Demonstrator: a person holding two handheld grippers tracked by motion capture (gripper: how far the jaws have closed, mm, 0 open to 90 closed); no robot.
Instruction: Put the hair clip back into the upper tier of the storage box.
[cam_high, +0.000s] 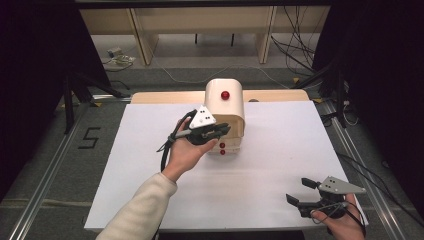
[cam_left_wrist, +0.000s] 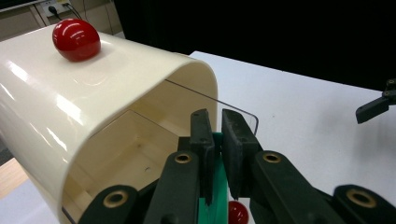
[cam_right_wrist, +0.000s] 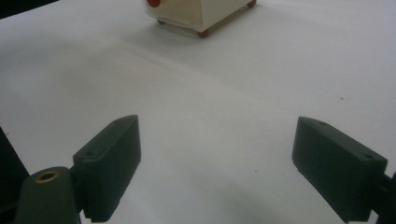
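Left gripper view: my left gripper (cam_left_wrist: 217, 154) is clamped on a green piece (cam_left_wrist: 215, 196) at the breadbox (cam_left_wrist: 93, 116) mouth. Right gripper (cam_right_wrist: 219, 163) sits wide apart. I'd go in slow, clearing the lid.

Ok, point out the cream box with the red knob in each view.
High view: the cream box stands at the back centre of the white table, just behind the left gripper.
Left gripper view: it is at upper left, its open mouth facing the jaws, which pinch a green piece.
Right gripper view: its lower part is at the top edge, near the middle.
Shared landmark: the white table.
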